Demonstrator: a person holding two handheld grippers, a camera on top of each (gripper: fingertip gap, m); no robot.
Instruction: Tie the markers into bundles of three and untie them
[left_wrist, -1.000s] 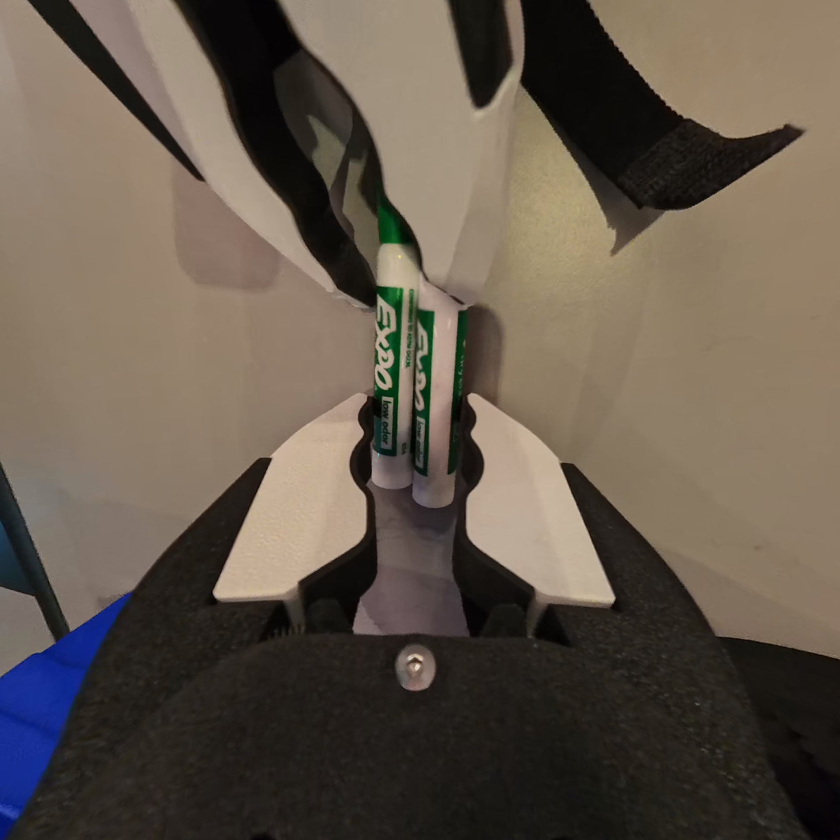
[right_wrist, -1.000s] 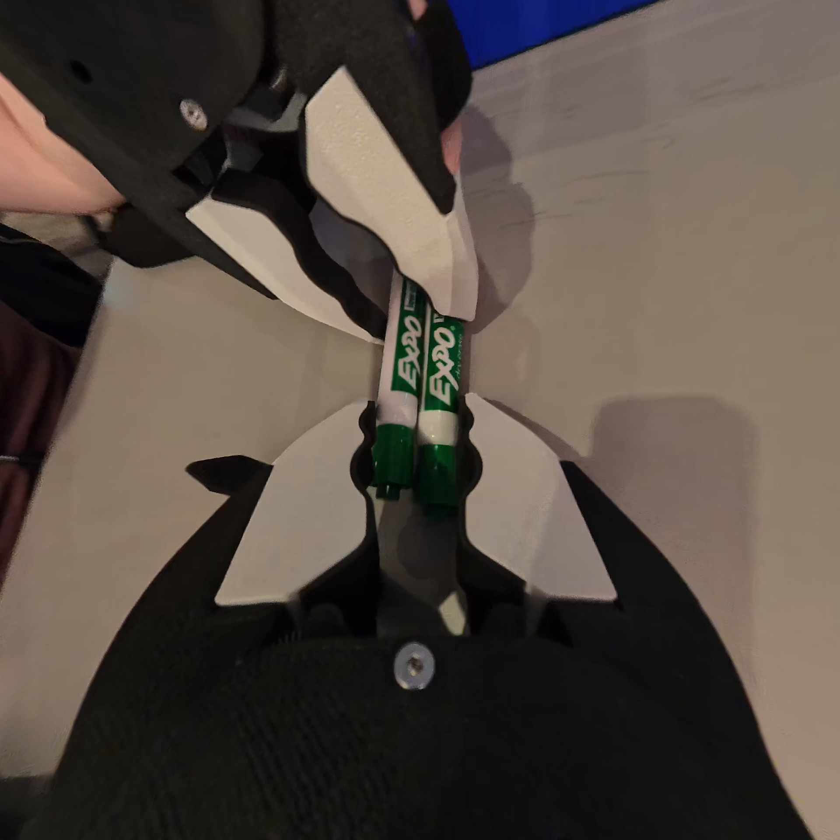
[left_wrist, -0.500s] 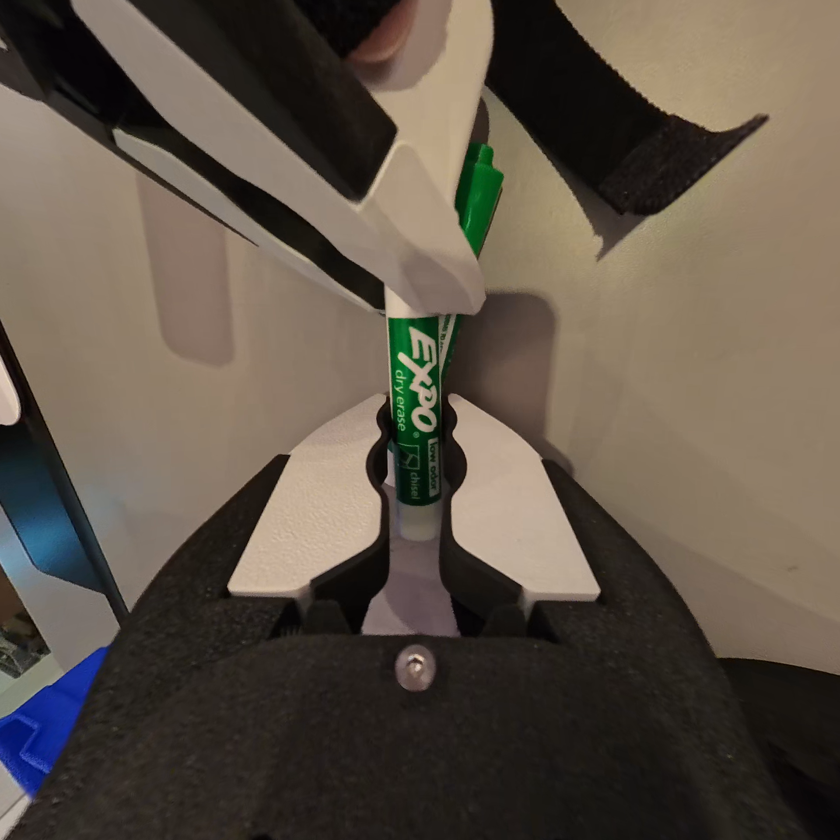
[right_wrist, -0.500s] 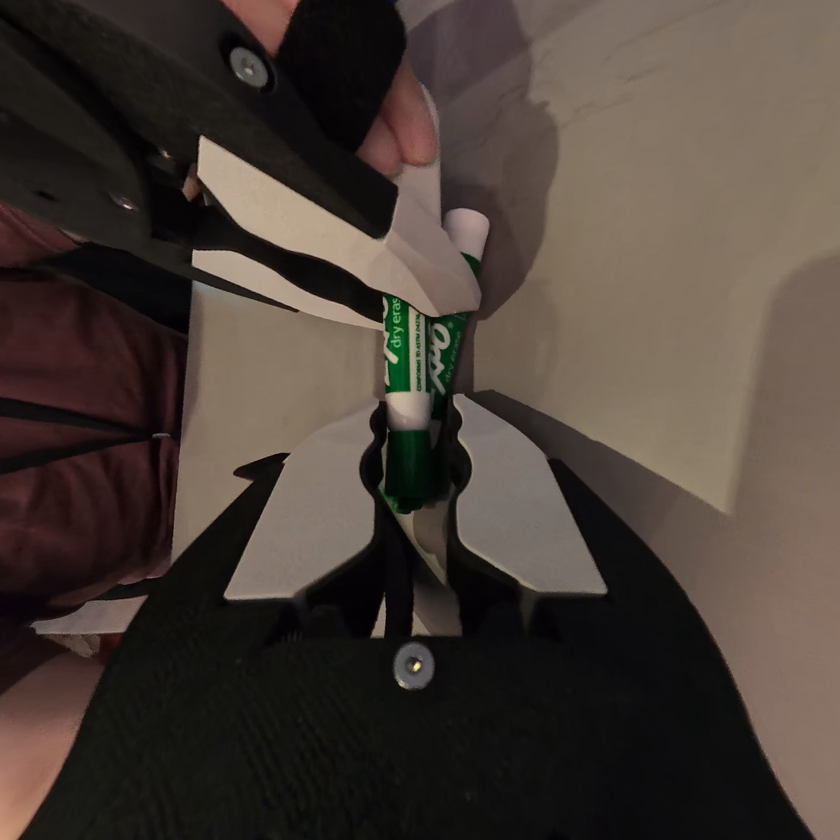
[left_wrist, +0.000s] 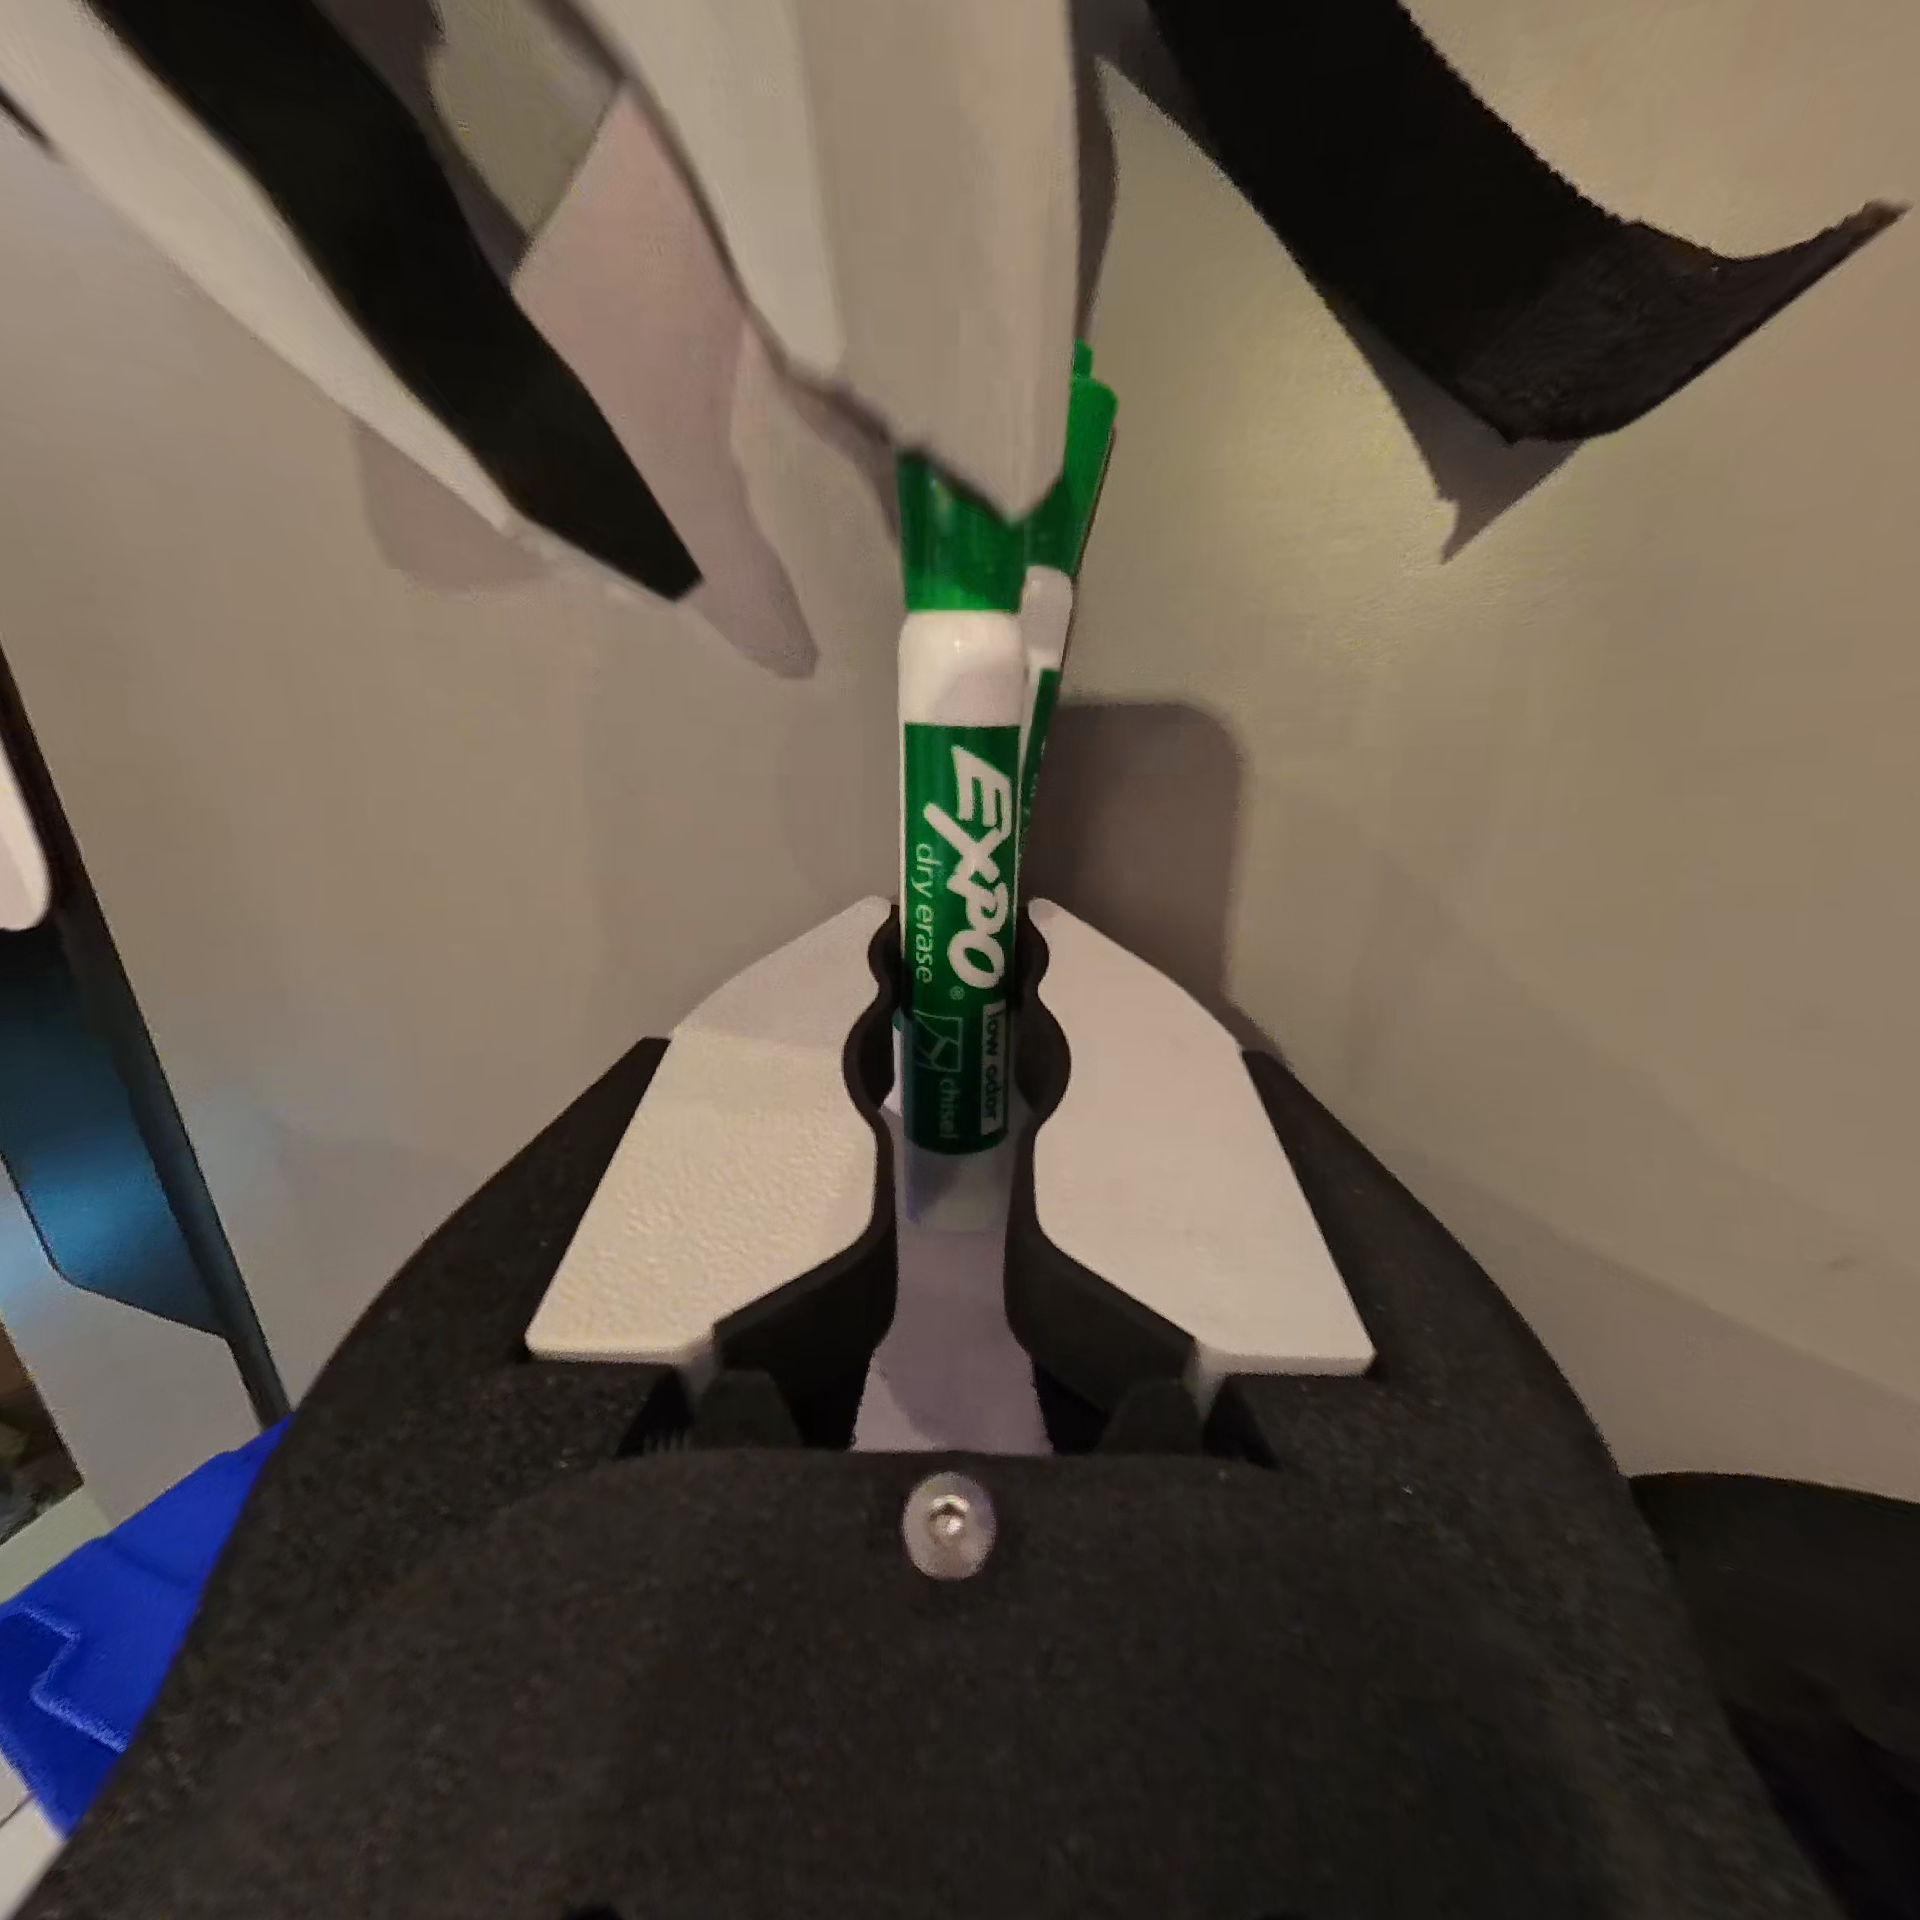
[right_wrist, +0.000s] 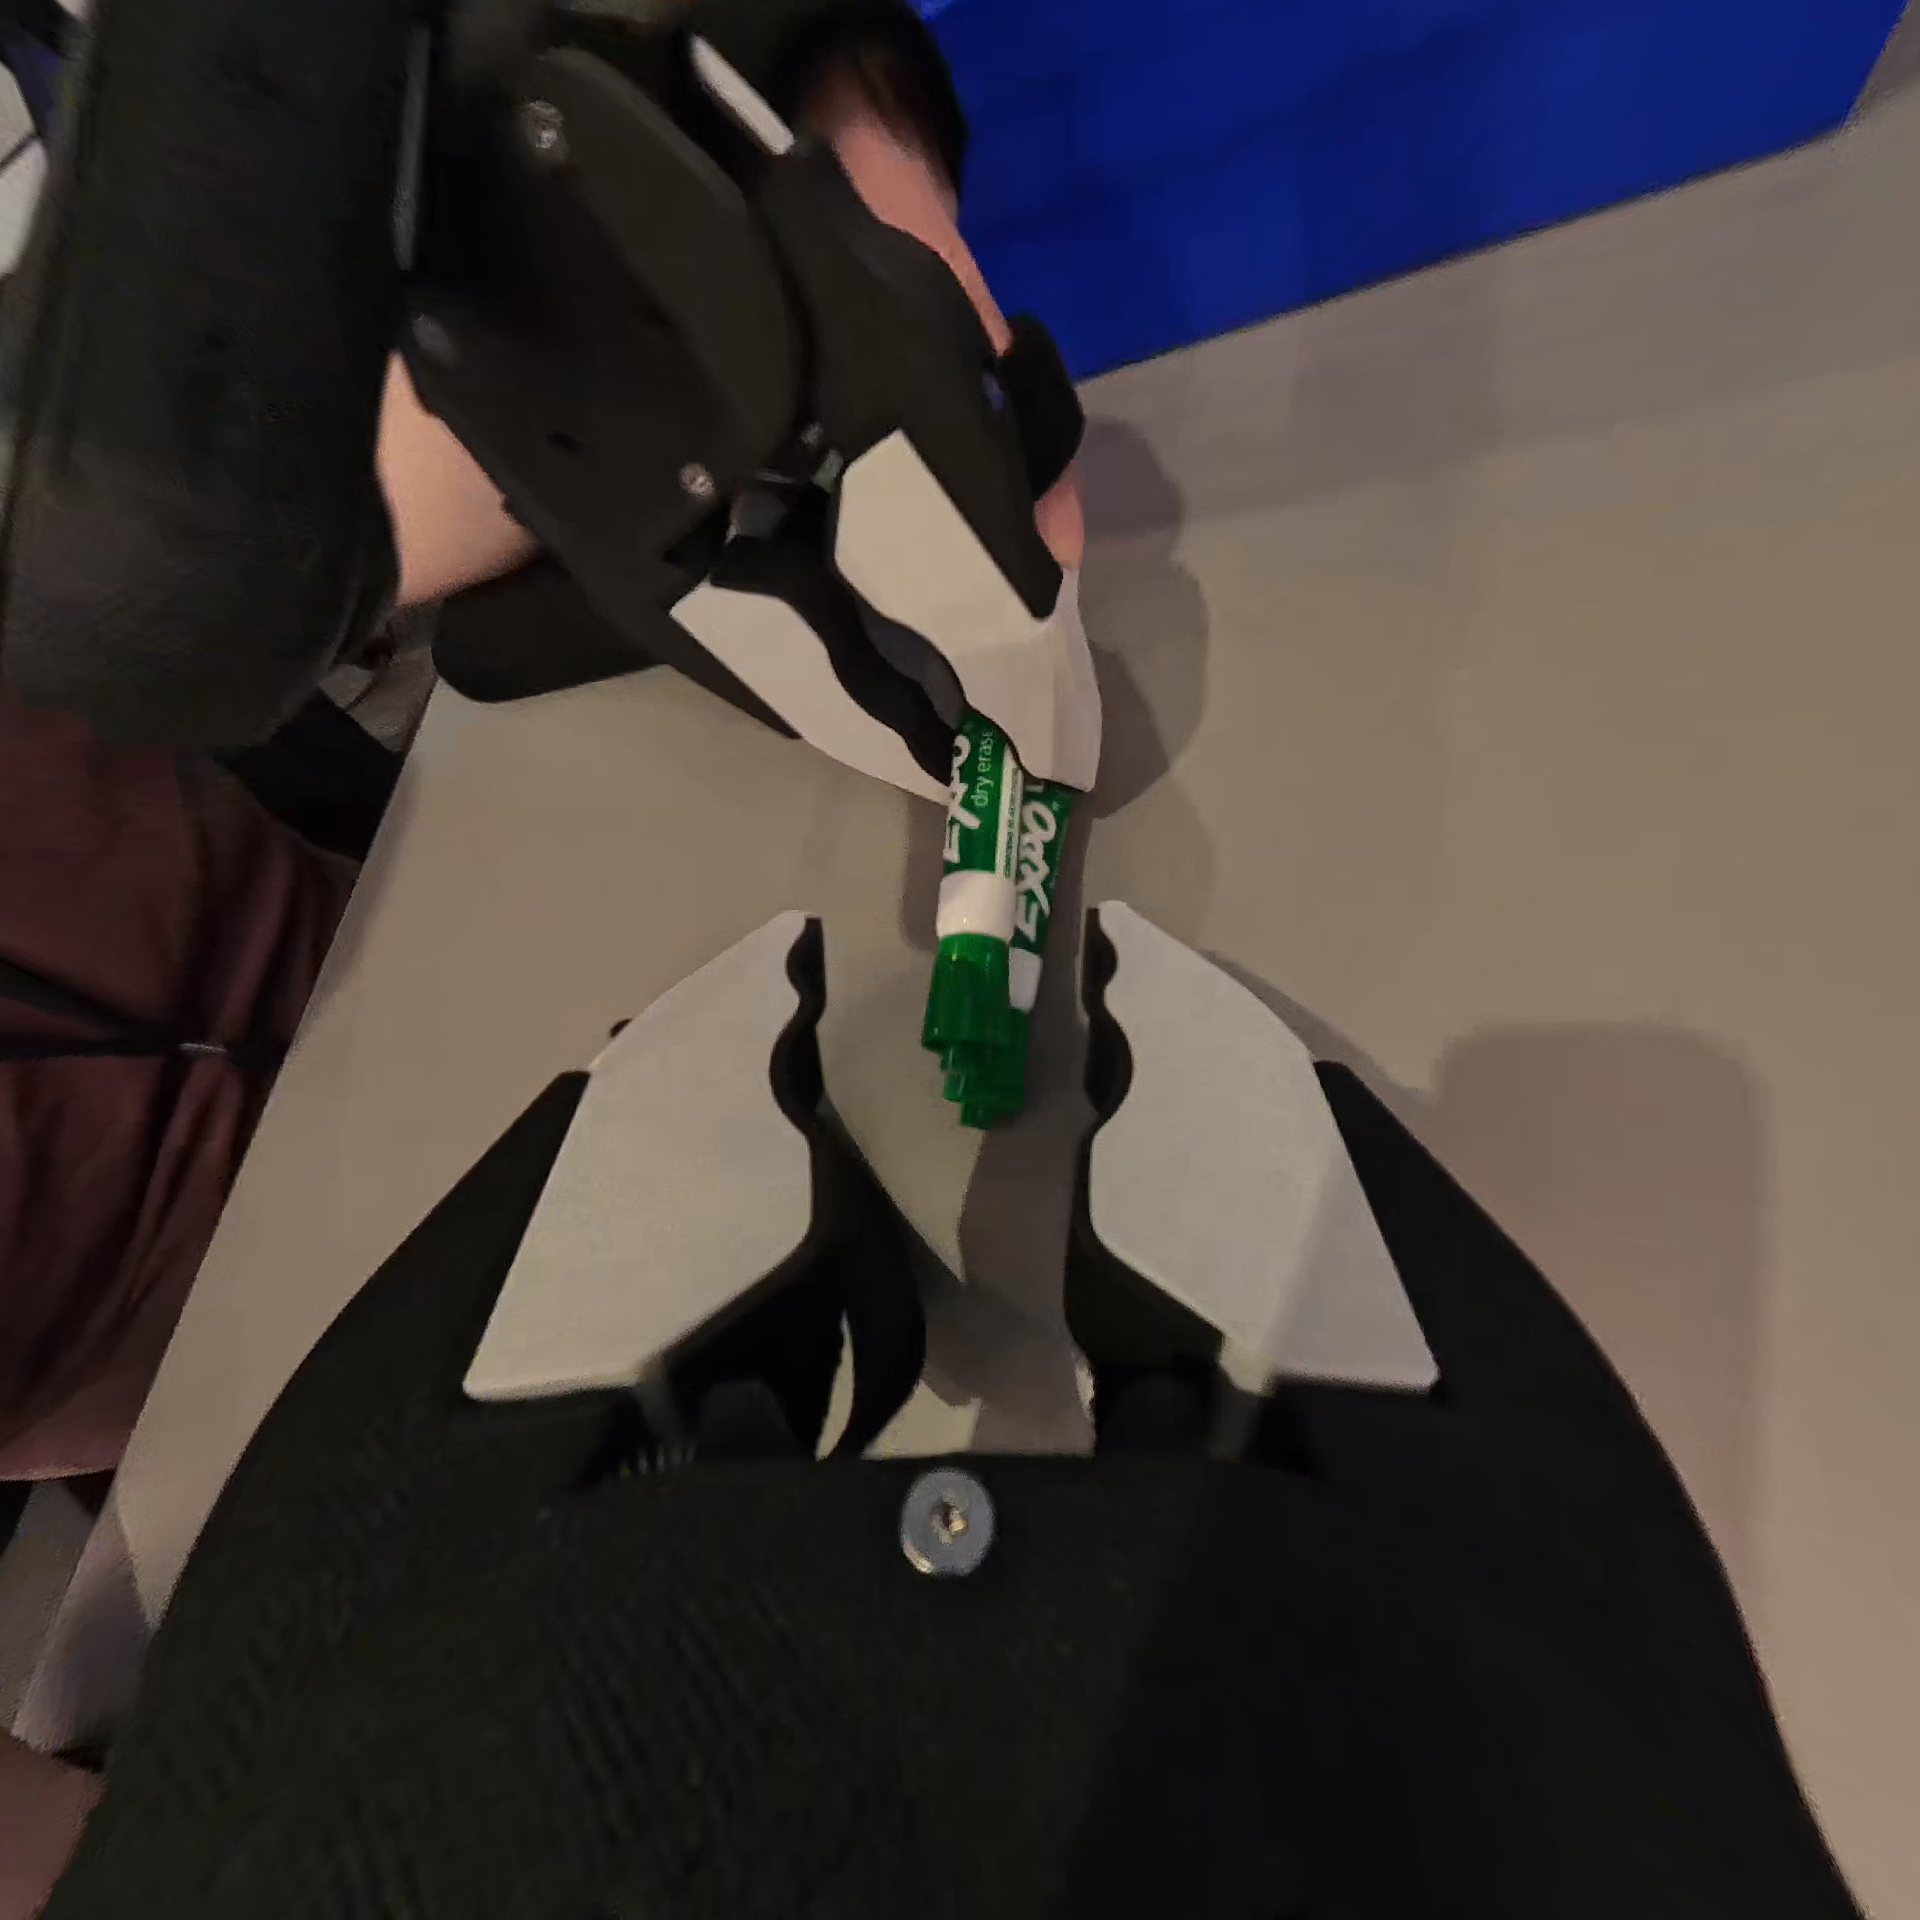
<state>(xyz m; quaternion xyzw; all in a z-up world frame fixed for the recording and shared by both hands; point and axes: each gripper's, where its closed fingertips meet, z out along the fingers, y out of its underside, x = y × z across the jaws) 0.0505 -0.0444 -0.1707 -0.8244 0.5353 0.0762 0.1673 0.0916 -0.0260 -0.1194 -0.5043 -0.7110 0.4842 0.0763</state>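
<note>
**Markers held at one end, free at the other**

The left gripper (left_wrist: 956, 997) is closed on the barrel ends of the green markers (left_wrist: 961, 831), its scalloped black pads pinching the front marker just above its white tail. At least two markers show in the left wrist view, one tucked behind the other; whether a third sits in the stack cannot be told. They lie lengthwise along the gripper's own axis, caps pointing away from it.

From the right wrist view the same markers (right_wrist: 992, 914) point cap-first toward the right gripper (right_wrist: 951, 956), their long axis running nearly straight down the gap between its fingers. That gripper stands open, jaws wide apart, and grips nothing: the caps hang between the white fingertips (right_wrist: 727, 997) without touching either one (a clear margin shows on both sides). So the right gripper is the free one and the nearer to the cap ends, and any closing move would meet the caps side-on.

The markers are smooth, glossy plastic cylinders, white with green wraps and ridged green caps, likely slippery against each other. The gripper fingers are matte white plates with wavy black rubbery liners, set in coarse black bodies. A black fabric strap (left_wrist: 1455, 208) with a fuzzy end hangs at the upper right of the left wrist view. Everything is above the pale, matte desk (right_wrist: 1507, 727), near its left edge, with a blue object (right_wrist: 1403, 135) along the far side.
</note>
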